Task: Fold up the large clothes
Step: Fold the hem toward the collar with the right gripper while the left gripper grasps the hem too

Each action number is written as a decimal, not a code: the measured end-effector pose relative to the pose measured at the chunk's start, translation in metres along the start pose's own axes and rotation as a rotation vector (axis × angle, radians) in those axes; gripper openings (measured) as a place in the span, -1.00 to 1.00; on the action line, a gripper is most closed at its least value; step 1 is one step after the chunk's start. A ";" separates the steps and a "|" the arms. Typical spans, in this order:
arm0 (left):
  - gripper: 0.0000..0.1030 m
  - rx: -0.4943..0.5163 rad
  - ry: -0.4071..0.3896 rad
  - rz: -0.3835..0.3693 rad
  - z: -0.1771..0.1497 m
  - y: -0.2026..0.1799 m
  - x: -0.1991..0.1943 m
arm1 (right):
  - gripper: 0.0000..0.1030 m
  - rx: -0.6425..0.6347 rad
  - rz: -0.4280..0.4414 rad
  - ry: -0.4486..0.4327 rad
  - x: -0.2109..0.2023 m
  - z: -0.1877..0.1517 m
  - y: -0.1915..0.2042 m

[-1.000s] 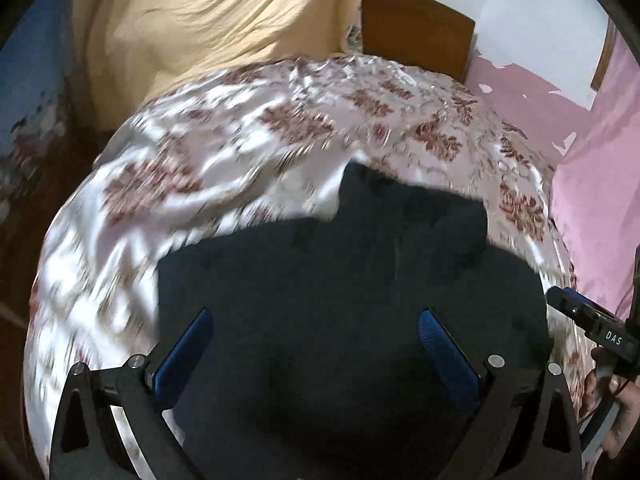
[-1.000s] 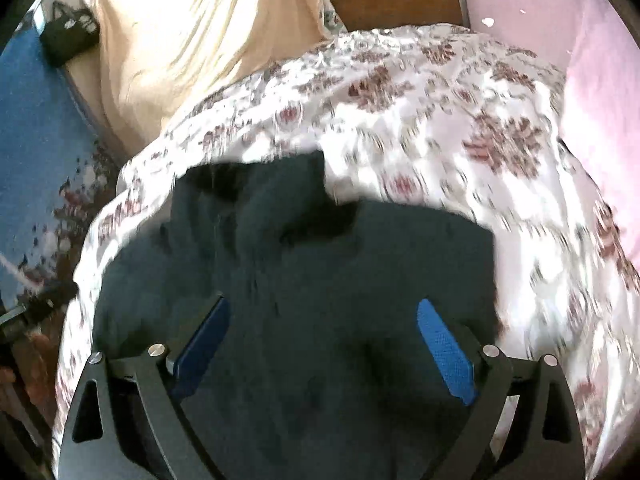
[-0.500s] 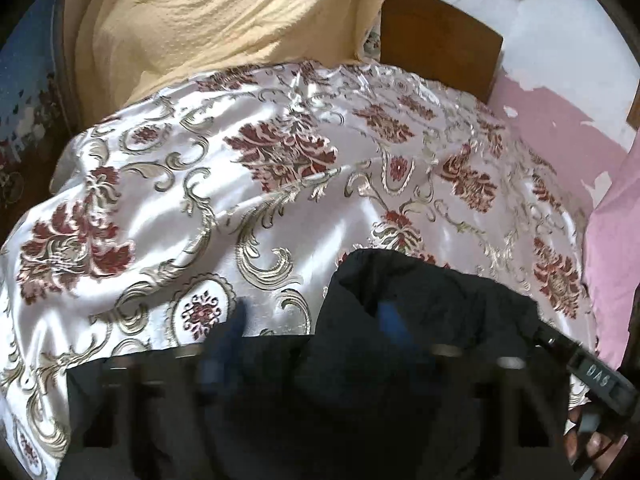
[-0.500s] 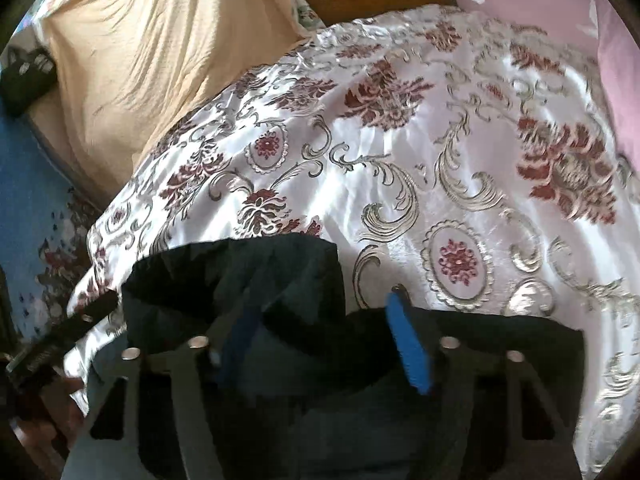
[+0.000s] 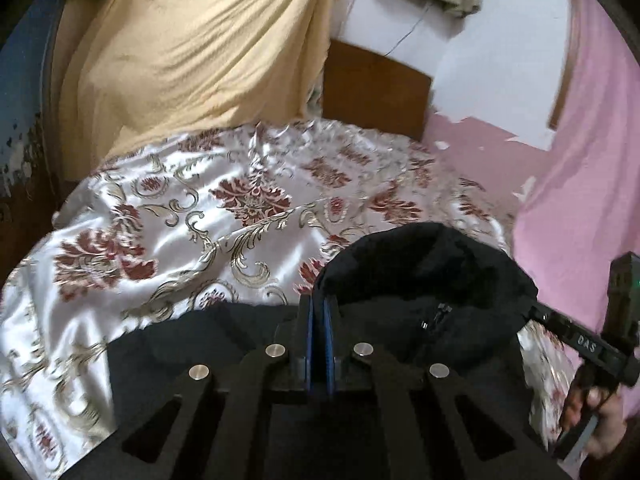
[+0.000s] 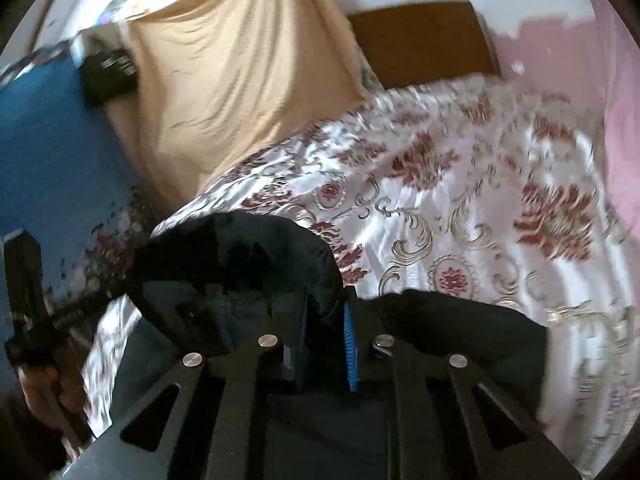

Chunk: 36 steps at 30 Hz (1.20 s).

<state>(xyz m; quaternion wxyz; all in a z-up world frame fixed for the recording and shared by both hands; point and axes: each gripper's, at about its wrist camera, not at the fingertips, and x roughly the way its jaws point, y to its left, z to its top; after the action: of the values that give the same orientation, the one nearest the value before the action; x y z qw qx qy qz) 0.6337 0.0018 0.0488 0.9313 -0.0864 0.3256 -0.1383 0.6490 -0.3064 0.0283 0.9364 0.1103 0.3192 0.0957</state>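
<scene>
A large black jacket with a hood and a zip lies at the near edge of the bed. My left gripper is shut on the jacket's fabric beside the hood, its blue pads pressed together. In the right wrist view the jacket fills the lower middle. My right gripper is shut on a fold of the jacket at the other side of the hood, with thick cloth between its blue pads. Each gripper shows at the edge of the other's view, the right and the left.
The bed is covered by a shiny white spread with red and gold flowers. A yellow cloth hangs at the far left. A brown headboard and a pink wall stand behind. A blue surface lies left of the bed.
Both grippers went from wide open above the jacket to shut on its cloth either side of the hood. The views then lifted, showing more of the room behind.
</scene>
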 end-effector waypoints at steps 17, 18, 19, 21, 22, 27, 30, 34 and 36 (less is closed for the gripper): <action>-0.90 -0.017 0.056 -0.003 -0.101 0.003 -0.060 | -0.79 -0.204 -0.103 0.059 -0.080 -0.088 0.014; -0.90 -0.025 0.070 0.001 -0.105 0.006 -0.053 | -0.79 -0.192 -0.107 0.067 -0.074 -0.093 0.010; -0.90 -0.025 0.080 0.006 -0.109 0.008 -0.048 | -0.79 -0.184 -0.111 0.074 -0.070 -0.096 0.008; -0.90 0.003 0.097 0.031 -0.117 0.009 -0.034 | -0.79 -0.163 -0.118 0.092 -0.058 -0.103 0.000; -0.90 0.014 0.103 0.041 -0.119 0.009 -0.029 | -0.79 -0.158 -0.120 0.098 -0.053 -0.106 -0.001; -0.90 0.022 0.141 0.067 -0.131 0.015 0.000 | -0.79 -0.136 -0.133 0.118 -0.026 -0.118 -0.010; -0.90 0.011 0.147 0.070 -0.128 0.016 0.004 | -0.79 -0.139 -0.142 0.115 -0.019 -0.125 -0.008; -0.90 0.007 0.162 0.051 -0.123 0.016 -0.001 | -0.76 -0.149 -0.138 0.105 -0.025 -0.125 -0.002; -0.86 0.021 0.162 0.036 -0.117 0.016 -0.005 | -0.71 -0.127 -0.092 0.105 -0.037 -0.119 -0.002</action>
<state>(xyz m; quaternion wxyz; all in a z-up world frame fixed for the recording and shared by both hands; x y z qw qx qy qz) 0.5596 0.0103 -0.0425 0.9051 -0.0594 0.3999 -0.1316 0.5469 -0.3006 -0.0429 0.9268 0.0307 0.3661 0.0781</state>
